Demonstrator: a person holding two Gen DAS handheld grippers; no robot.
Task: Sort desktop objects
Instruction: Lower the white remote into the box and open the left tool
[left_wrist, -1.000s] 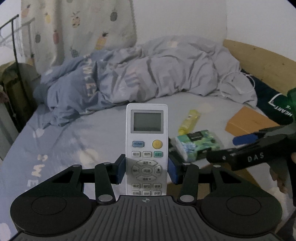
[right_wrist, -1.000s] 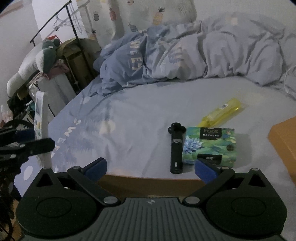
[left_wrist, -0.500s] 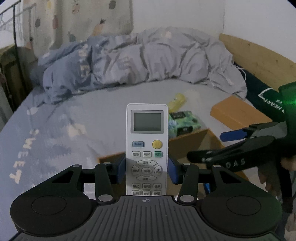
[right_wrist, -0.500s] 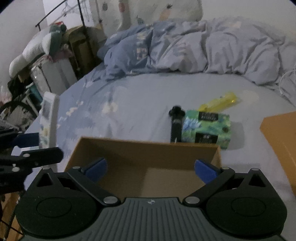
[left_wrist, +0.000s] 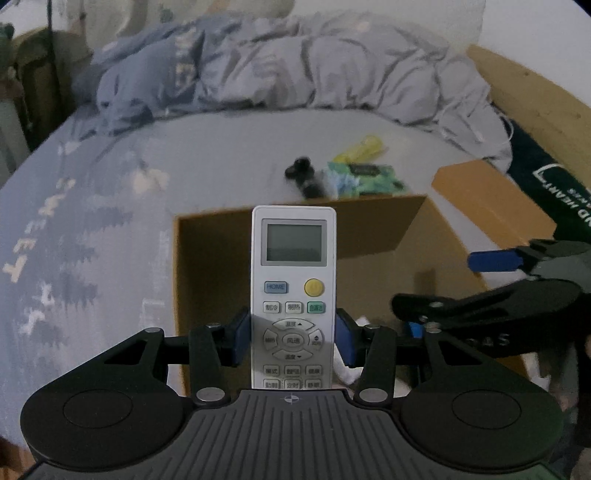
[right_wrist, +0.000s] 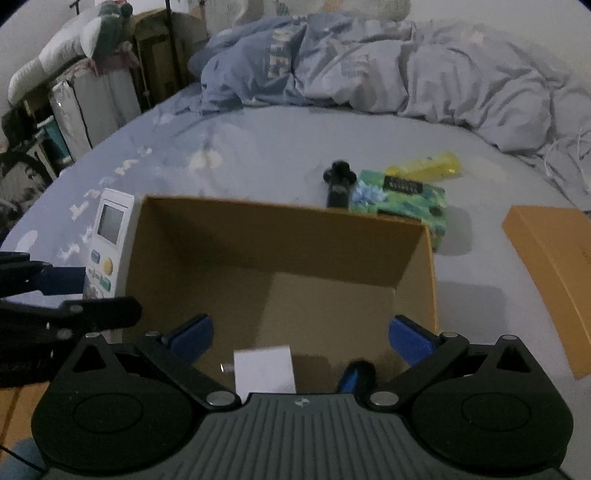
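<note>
**Bed, open box and two grippers: stock at this moment**

Hidden or unclear: in the right wrist view we see only part of two items low in the cardboard box (right_wrist: 413, 258), cut off by the gripper body: a white block (right_wrist: 264, 369) with a small metal prong at its left side, and a dark item with a blue edge (right_wrist: 356, 373) that we cannot identify. In the left wrist view the things beyond the box are blurred. The lowest button row of the remote control (left_wrist: 293, 295) is hidden behind the gripper body.

Fingers: we find the left gripper (left_wrist: 293, 341) with its blue pads clamped on the lower sides of the remote control, which stands upright, screen up, held just at the box's left wall. The right gripper (right_wrist: 299, 334) hangs over the near part of the box, its fingers (right_wrist: 410, 338) spread wide and holding nothing.

Containers: the box sits open on the bed (right_wrist: 258, 155); the rest of its floor is bare.

Beyond its far wall lie a black cylindrical item (right_wrist: 338, 182), a green patterned packet (right_wrist: 402, 195) touching it, and a yellow tube (right_wrist: 428, 166) behind the packet. A flat orange-brown box (right_wrist: 554, 266) lies well to the right.
</note>
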